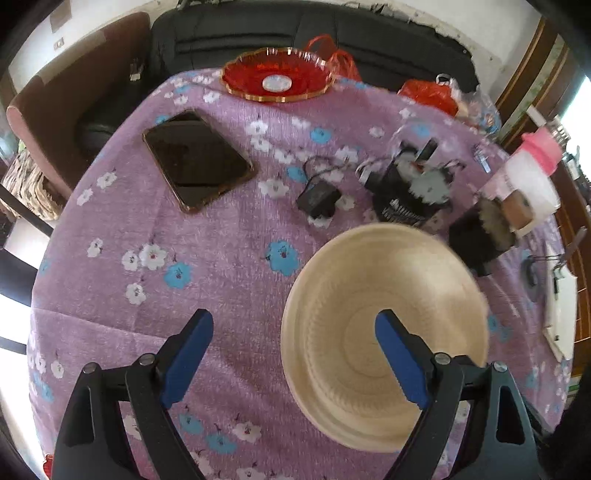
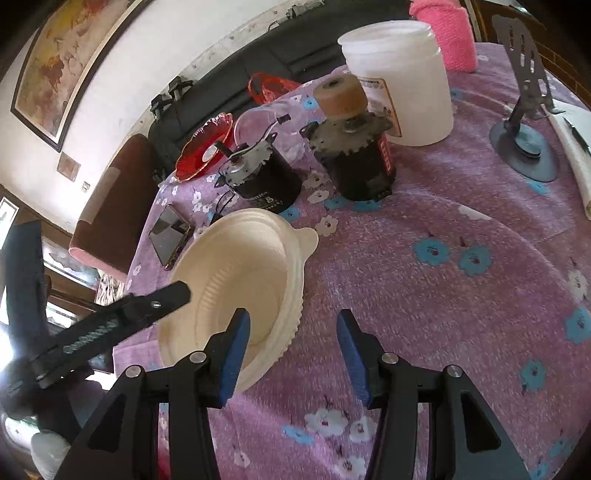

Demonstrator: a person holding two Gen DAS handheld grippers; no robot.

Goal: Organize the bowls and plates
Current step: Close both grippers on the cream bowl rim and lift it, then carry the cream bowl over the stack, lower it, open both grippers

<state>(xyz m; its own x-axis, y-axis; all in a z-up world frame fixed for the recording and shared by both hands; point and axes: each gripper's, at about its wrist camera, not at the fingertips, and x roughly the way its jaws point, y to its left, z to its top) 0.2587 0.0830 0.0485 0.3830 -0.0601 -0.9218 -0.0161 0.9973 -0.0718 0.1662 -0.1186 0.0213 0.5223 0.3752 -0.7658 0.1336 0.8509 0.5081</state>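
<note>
A cream ribbed bowl (image 1: pixel 384 325) sits on the purple flowered tablecloth (image 1: pixel 229 266). My left gripper (image 1: pixel 295 347) is open: its right finger is over the bowl's inside, its left finger is outside over the cloth. In the right wrist view the bowl (image 2: pixel 243 280) looks like nested cream dishes with a tab handle. My right gripper (image 2: pixel 291 354) is open, its left finger at the bowl's near rim, its right finger over bare cloth. The left gripper's finger (image 2: pixel 162 299) reaches over the bowl from the left. A red glass plate (image 1: pixel 277 75) stands at the table's far edge.
A phone (image 1: pixel 197 158) lies far left. Two black motors with gears (image 2: pixel 266 173) (image 2: pixel 354 155), a small black adapter (image 1: pixel 317 199), a white plastic jar (image 2: pixel 402 77), a pink object (image 2: pixel 447 33) and a grey phone stand (image 2: pixel 524 110) crowd the far right. Red bags (image 1: pixel 428 92) lie behind.
</note>
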